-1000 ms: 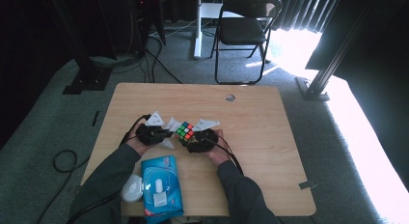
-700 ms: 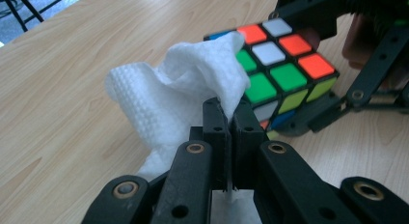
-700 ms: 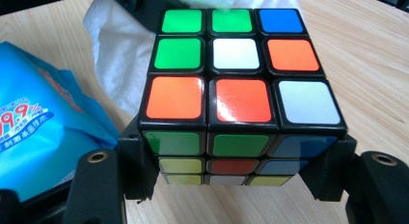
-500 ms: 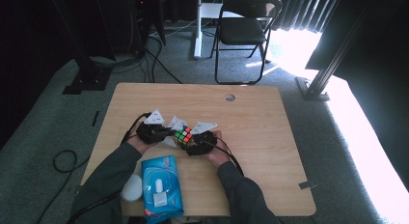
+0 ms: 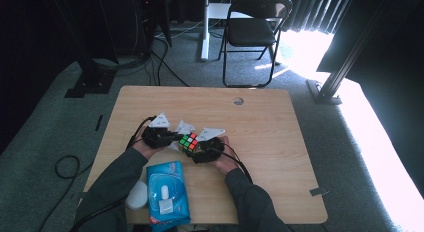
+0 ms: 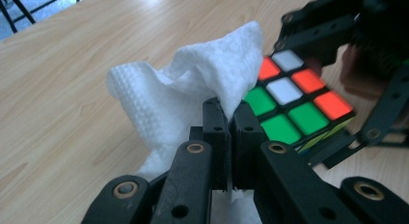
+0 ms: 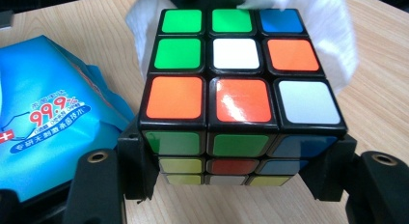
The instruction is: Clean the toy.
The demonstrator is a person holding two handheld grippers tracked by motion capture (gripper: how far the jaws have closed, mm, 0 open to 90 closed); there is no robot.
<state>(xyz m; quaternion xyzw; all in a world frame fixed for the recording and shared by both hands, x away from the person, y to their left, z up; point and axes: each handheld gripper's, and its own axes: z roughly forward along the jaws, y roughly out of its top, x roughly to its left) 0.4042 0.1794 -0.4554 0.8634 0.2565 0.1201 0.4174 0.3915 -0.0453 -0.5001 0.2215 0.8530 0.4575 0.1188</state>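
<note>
Cube (image 7: pixel 241 89) stays clamped in right gripper (image 7: pixel 238 185); left gripper (image 6: pixel 230 137) still pinches wipe (image 6: pixel 178 98).

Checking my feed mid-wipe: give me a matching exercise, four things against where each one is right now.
Things:
1. cube
2. wipe
3. wipes pack
4. chair

Places:
A. on the floor beyond the table
B. pinched in the left gripper
C. clamped in the right gripper
D. at the table's near edge, between the forearms

Pairs: 1-C, 2-B, 3-D, 4-A

"99.9%" on blue wipes pack (image 7: pixel 53 113)
</note>
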